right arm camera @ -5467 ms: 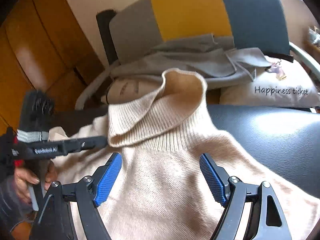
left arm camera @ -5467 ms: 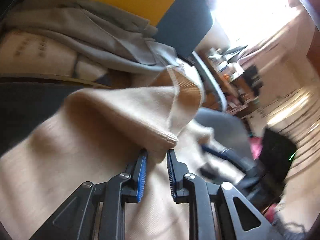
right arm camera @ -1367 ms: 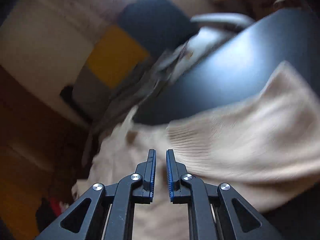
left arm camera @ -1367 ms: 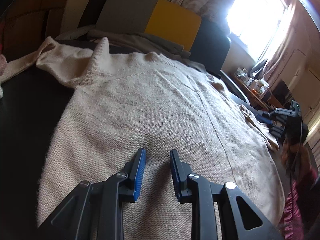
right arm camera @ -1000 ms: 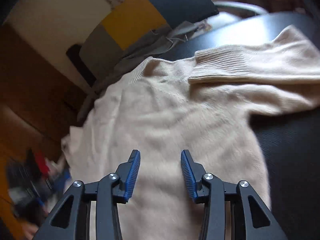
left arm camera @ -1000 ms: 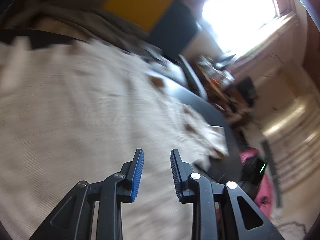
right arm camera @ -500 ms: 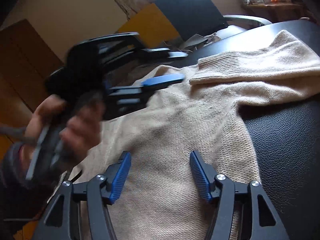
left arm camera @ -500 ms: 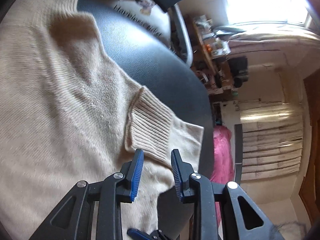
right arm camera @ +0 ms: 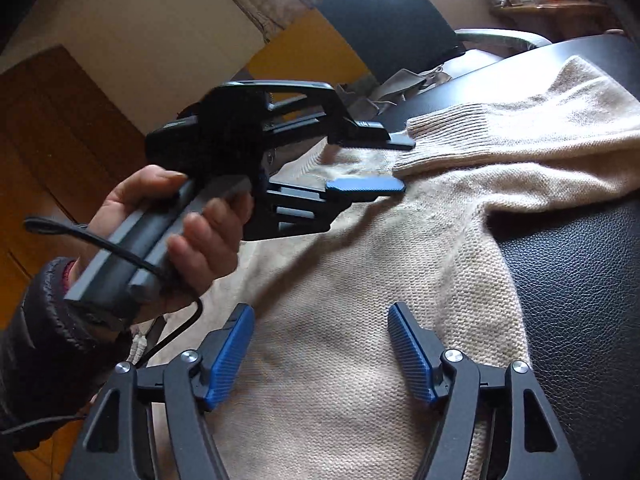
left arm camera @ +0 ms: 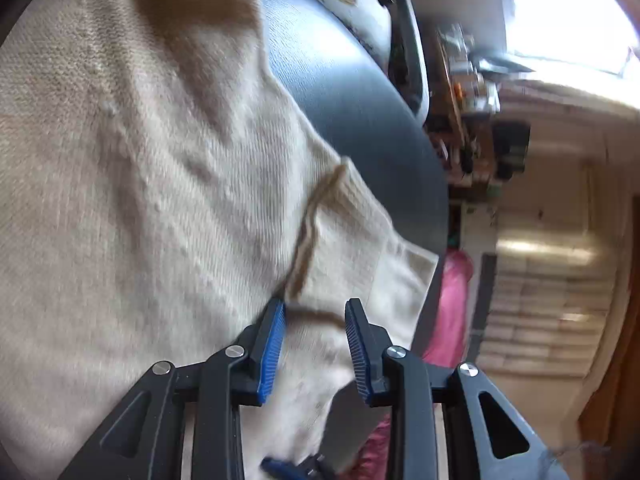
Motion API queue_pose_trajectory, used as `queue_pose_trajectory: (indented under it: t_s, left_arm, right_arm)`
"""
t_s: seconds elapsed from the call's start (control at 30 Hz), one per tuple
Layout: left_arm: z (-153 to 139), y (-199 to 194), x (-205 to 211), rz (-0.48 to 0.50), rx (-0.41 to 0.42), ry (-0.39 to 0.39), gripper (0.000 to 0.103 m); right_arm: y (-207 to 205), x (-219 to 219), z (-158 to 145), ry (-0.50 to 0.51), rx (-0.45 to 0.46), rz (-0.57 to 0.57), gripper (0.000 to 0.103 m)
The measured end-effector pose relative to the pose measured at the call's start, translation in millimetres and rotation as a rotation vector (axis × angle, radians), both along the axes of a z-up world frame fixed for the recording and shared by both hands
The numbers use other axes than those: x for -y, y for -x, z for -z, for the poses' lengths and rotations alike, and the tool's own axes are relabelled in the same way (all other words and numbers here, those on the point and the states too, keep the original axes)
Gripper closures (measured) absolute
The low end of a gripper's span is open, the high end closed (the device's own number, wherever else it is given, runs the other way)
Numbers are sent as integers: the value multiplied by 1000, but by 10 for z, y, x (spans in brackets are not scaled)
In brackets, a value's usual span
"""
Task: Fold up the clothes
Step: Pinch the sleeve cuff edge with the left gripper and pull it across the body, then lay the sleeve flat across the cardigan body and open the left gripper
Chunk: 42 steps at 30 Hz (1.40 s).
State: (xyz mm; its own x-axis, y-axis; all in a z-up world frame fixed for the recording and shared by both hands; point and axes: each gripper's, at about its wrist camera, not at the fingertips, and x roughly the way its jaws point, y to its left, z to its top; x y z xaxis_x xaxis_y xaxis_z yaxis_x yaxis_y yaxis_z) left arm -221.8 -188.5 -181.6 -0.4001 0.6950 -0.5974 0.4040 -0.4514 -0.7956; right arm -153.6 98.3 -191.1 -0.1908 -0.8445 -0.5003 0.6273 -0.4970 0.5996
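A cream knitted sweater is seen spread flat across a black leather seat, one sleeve folded in over the body so its ribbed cuff lies on the chest. The right gripper is held spread wide above the knit, while the left gripper, fingers parted, is poised at the cuff's edge, gripped by a hand

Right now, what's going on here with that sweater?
A person is folding a cream knit sweater spread on a black leather seat. The left claw is open at the ribbed cuff of a sleeve folded across the body. The right claw hovers open over the sweater's body, gripping nothing.
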Motion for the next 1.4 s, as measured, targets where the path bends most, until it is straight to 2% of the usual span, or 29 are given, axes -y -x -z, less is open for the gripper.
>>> queue_pose_trajectory:
  t_s: [0.1,0.17,0.2,0.27,0.37,0.47,0.6,0.7,0.9,1.1,1.23,1.3,1.4]
  left_arm:
    - [10,126,-41,-2,-1,-2,73]
    - [-29,173,-76,15,-29,31,78]
    - [-83,206,-117,32,-54,76,90]
    - [-175,233,-161,65,-96,143,100]
    - [-319,277,-180,73,-164,187,99]
    - [-586,225,-93,48,-272,204,99]
    - [-1011,56,196,-22,-406,226,99]
    - [-1226,-166,500,-75,-453,262,99]
    - [-1369,-744,1126,-178,-456,339,99]
    - [-1175,-1528,1641,-268,-424,363,99]
    - [-1047,-1893,1887,-326,-421,371,99]
    - [-1013,-2047,2012,-349,-417,381,99]
    - [-928,-2249,2211,-384,-398,411,99]
  right_arm:
    - [-2,2,-1,3,0,-1,30]
    - [-12,-1,-2,5,1,10,30]
    - [-14,1,-2,5,1,13,30]
    - [-18,-5,1,5,0,13,29]
    - [-16,7,3,7,0,10,28]
    - [-19,30,1,4,-3,6,27]
    - [-18,56,0,-2,-4,5,27]
    - [-14,72,0,-10,-7,6,27]
    - [-27,93,3,-31,-17,6,26]
    - [-38,101,2,-50,-24,3,24]
    - [-33,116,-9,-57,-17,-5,22]
    - [-8,116,-22,-60,11,-4,21]
    - [71,86,-40,-34,93,16,13]
